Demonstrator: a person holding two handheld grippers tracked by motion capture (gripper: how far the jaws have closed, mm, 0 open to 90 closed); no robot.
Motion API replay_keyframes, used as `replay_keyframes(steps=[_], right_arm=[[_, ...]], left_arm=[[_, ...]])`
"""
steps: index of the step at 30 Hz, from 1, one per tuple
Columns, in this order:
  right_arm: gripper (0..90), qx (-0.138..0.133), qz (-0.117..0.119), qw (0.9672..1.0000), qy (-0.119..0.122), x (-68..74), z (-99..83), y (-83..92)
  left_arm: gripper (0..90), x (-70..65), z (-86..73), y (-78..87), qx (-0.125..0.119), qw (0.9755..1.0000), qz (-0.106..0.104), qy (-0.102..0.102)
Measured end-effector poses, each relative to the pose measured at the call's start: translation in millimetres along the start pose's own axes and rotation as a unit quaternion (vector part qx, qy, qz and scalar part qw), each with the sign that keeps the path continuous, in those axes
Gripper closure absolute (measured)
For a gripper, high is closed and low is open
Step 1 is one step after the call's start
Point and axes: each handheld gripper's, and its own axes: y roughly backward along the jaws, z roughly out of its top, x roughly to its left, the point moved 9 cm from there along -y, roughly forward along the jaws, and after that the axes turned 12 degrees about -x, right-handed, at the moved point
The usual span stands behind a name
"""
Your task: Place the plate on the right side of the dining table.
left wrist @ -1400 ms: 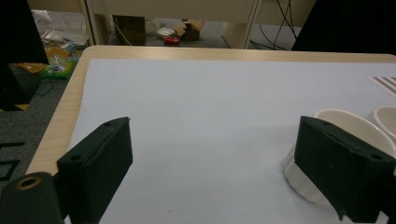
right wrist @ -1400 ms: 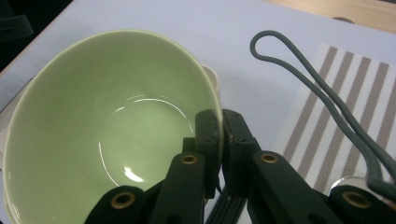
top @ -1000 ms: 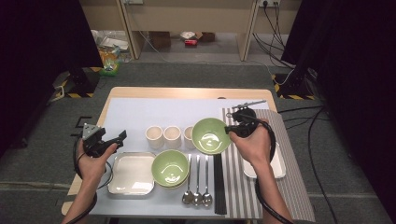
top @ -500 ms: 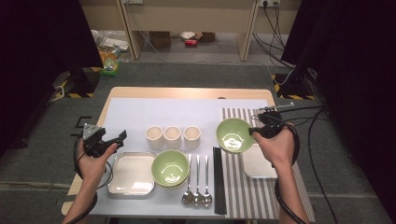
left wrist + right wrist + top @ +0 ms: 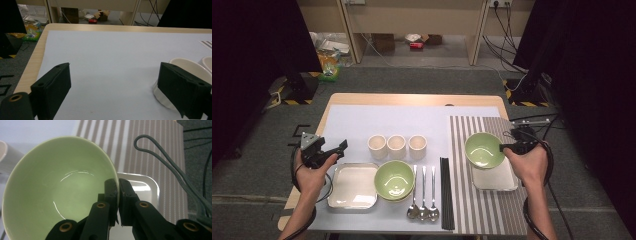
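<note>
Grey carpet (image 5: 257, 145), wooden table (image 5: 412, 99)

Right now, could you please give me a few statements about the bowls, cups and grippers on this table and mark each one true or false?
1. The right gripper is shut on the rim of a green bowl. True.
2. The left gripper holds a cup. False: its jaws stand open with nothing between them.
3. Three cups stand in a row on the table. True.
4. The held bowl hangs above the left tray. False: it is above the right tray, on the striped mat.
5. A second green bowl sits beside the left tray. True.
</note>
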Motion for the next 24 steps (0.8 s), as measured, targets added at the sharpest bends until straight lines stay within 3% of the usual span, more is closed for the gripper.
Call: replay_keyframes(steps=[6, 10, 24], right_arm=[[86.8, 0.008, -0.022, 0.9996, -0.015, -26.9, -15.0, -1.2], [86.8, 0.019, -0.031, 0.9990, -0.024, -37.0, -24.6, -4.5], [86.6, 0.050, -0.039, 0.9972, -0.038, -53.9, -47.3, -20.5]], left_arm=[[10.6, -2.0, -0.9, -0.5, 0.001, 1.0000, -0.001, -0.001], [10.6, -1.9, -1.2, -0.7, 0.002, 1.0000, -0.001, -0.001], [10.6, -2.4, -2.3, -1.5, 0.001, 1.0000, -0.002, -0.003]])
